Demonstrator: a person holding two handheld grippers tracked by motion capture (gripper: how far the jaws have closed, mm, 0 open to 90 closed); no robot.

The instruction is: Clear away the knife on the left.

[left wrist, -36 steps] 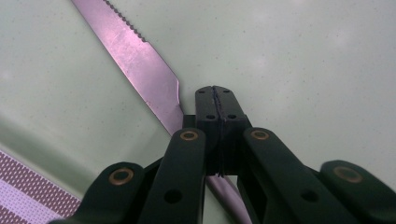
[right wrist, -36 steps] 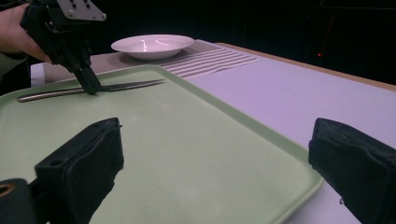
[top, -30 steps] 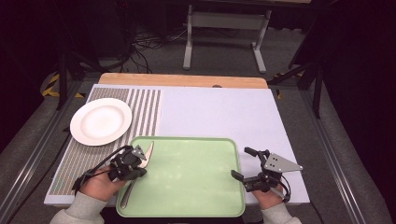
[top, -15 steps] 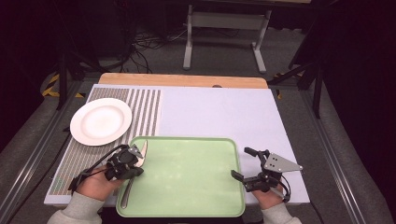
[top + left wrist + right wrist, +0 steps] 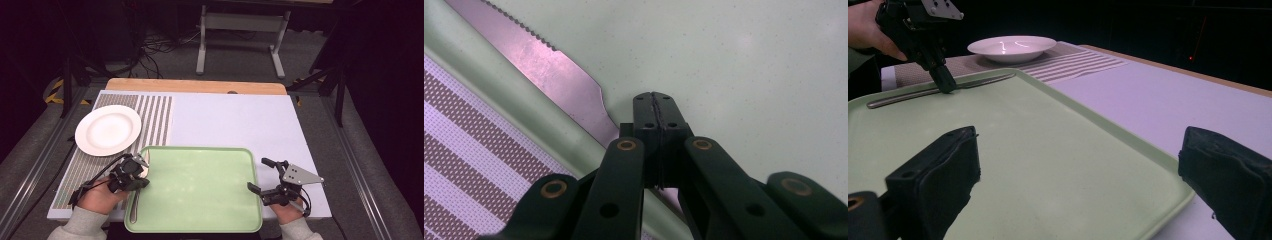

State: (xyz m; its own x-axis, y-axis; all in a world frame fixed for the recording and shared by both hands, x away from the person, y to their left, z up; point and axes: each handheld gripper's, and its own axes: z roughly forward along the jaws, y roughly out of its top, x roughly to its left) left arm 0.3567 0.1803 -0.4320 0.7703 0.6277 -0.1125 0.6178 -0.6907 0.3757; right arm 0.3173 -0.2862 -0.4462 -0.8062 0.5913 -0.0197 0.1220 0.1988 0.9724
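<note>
My left tongs hide the knife handle along the tray left edge, pressed together just beside it; right tongs spread.

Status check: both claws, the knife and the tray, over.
Left claw shut, down at knife on the green tray's left edge. Right claw open, empty, at tray's right edge. White plate beyond, clear of both.

In the lower left of the high view, the left hand holds the left gripper tipped downward, its jaws pressed together with no gap between them. In the lower right, the right hand holds the right gripper level, pointing toward the frame's left, its jaws spread wide apart.
</note>
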